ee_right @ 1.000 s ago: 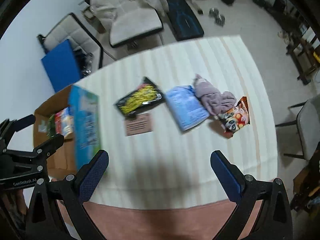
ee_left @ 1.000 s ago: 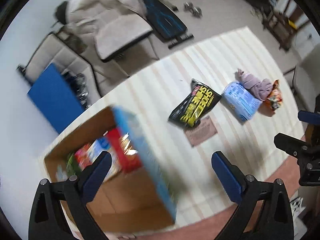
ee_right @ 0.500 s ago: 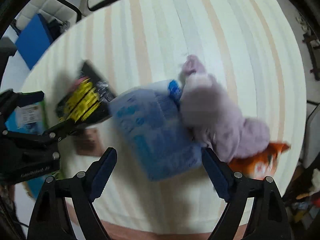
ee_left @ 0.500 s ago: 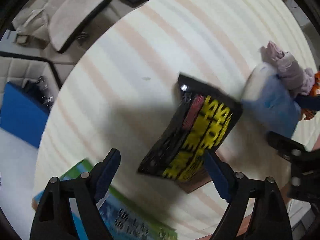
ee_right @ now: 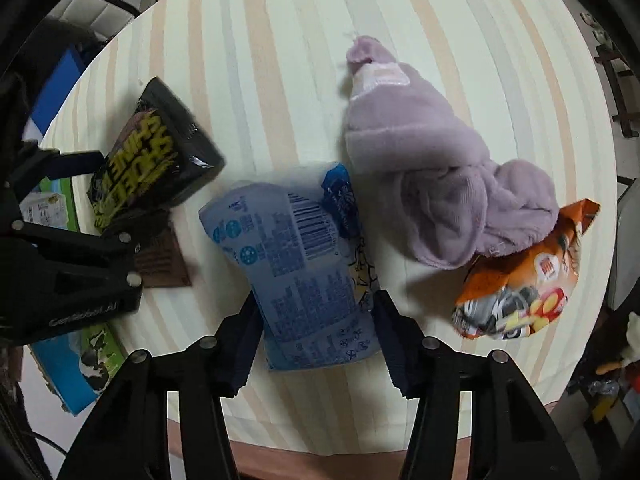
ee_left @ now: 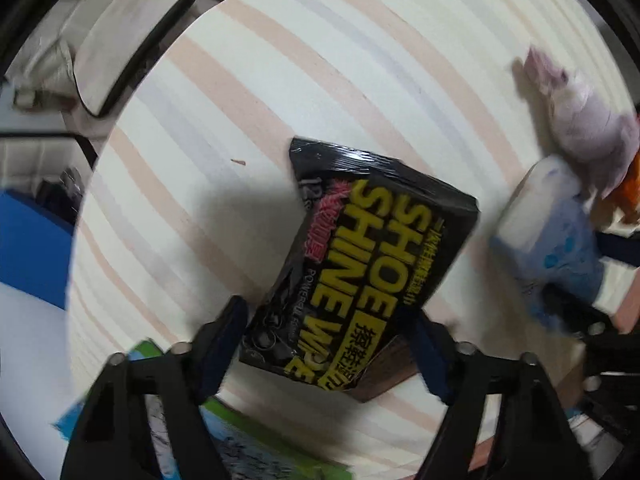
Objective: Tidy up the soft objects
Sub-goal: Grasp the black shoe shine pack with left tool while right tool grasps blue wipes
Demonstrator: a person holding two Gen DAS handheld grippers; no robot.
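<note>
- The black shoe-shine wipes pack sits right between the left gripper fingers, which are spread wide at its near end; can't tell if they touch it.
- Its long axis runs away from the fingers, tilted a bit right.
- The right gripper straddles the blue tissue pack, fingers pressed against both sides, pack pointing away along them.
- Both grippers angle down at the striped bench.

striped table: black shoe shine wipes pack lay between the spread fingers of the left gripper, over a brown card. blue packet and lilac cloth lay to its right, touching each other.
</note>
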